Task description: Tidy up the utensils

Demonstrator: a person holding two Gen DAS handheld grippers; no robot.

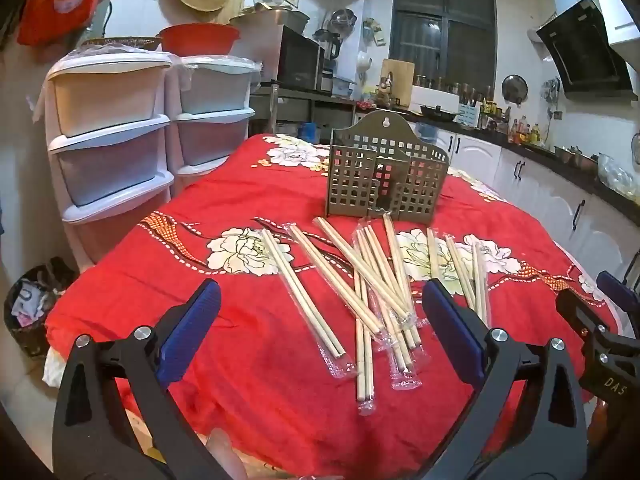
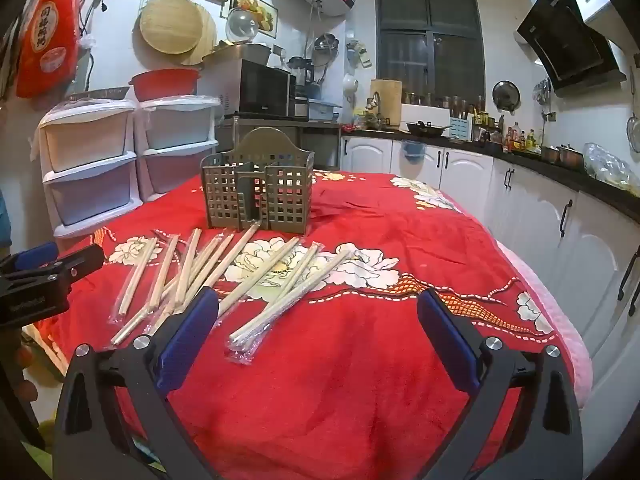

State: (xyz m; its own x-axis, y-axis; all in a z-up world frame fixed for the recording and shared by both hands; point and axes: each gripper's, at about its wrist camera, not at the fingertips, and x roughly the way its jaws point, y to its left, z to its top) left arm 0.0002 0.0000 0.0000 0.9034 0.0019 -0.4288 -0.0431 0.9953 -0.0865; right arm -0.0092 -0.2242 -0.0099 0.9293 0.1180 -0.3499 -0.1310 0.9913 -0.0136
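Pale wooden chopsticks (image 1: 362,280), each pair sleeved in clear plastic, lie fanned and crossed just in front of the holder (image 1: 386,178), a drab perforated plastic caddy with compartments. I have both tongs spread wide and empty: left tongs (image 1: 320,320) over the pile, right tongs (image 2: 318,320) beside it. The slick sleeves overlap, so I could drag neighbours, and the soft red cloth (image 2: 360,380) may bunch.

wrapped chopsticks (image 1: 362,280) – scattered flat | olive holder (image 1: 386,178) – upright behind
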